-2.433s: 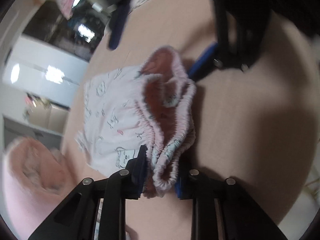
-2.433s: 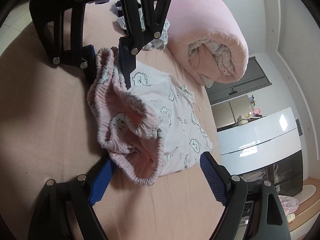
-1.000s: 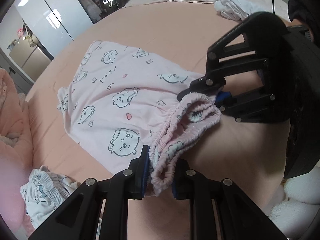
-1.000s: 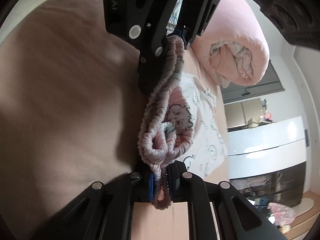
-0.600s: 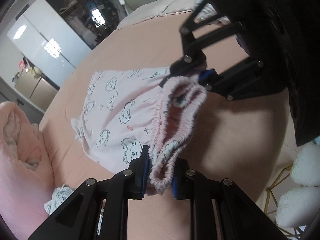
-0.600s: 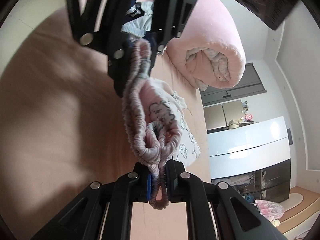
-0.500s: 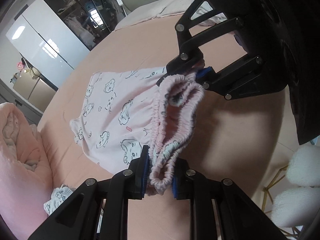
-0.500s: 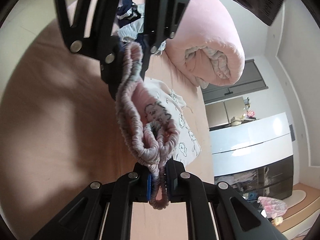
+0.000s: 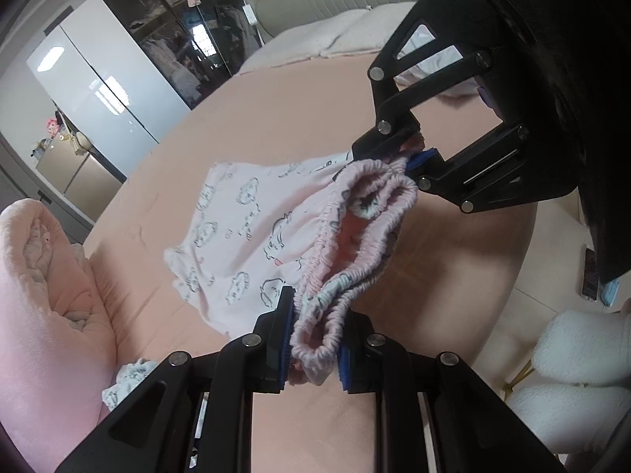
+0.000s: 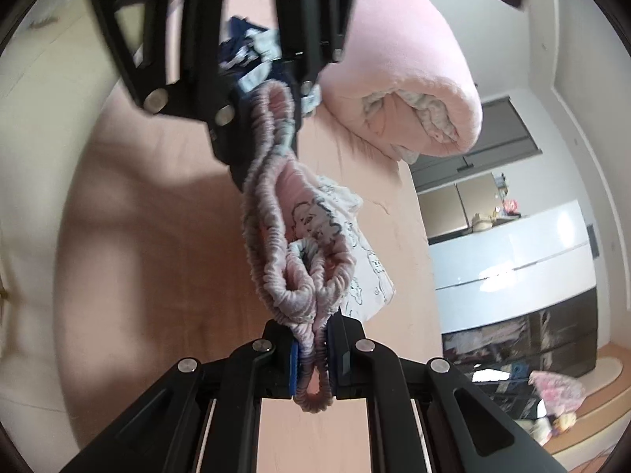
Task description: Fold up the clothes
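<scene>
A bedroom: a wide bed under a peach-pink sheet, with glossy white wardrobe doors and a dark glass closet along the far left wall. A rolled pink fleece blanket lies at the bed's left edge, with a small crumpled white printed garment just beside it.

The left gripper points steeply down over the near side of the bed, its blue pads pinching the gathered elastic waistband of the pale pink cartoon-print children's shorts. The right gripper faces it from the far right, tilted down less steeply, its jaws pressed together on the other end of the same waistband. The waistband hangs bunched between them, lifted off the sheet, while the shorts' legs trail down to the left onto the bed.
</scene>
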Action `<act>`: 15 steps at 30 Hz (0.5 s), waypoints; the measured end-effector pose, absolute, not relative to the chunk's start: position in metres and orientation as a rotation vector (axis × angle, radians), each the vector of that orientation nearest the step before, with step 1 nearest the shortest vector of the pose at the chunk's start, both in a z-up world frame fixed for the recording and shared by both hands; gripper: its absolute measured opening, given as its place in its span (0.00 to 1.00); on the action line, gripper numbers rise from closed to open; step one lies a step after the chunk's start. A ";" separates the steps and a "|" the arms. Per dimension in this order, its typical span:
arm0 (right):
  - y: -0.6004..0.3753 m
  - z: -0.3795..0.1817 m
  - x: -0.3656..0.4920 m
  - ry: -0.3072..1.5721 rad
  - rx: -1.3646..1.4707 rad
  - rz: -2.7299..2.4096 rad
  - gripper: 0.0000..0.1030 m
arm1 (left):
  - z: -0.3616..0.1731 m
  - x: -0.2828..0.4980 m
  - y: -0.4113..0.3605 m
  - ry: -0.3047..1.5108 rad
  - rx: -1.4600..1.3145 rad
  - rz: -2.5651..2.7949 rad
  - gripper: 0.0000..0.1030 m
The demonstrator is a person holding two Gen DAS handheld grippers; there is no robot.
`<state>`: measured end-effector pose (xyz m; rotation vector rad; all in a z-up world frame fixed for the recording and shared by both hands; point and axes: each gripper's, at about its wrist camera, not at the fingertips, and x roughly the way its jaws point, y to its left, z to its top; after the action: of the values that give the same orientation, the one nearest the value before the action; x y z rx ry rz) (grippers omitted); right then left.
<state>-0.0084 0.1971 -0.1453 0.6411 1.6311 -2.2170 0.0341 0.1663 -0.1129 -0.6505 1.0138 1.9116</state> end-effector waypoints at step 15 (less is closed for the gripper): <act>0.190 -0.117 0.018 1.563 0.762 -2.089 0.08 | -0.094 0.038 0.163 1.021 -0.691 1.798 0.16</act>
<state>0.0180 0.1900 -0.1168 0.7619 1.5631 -2.0891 0.0378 0.1628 -0.0941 -0.6910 1.0206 1.7978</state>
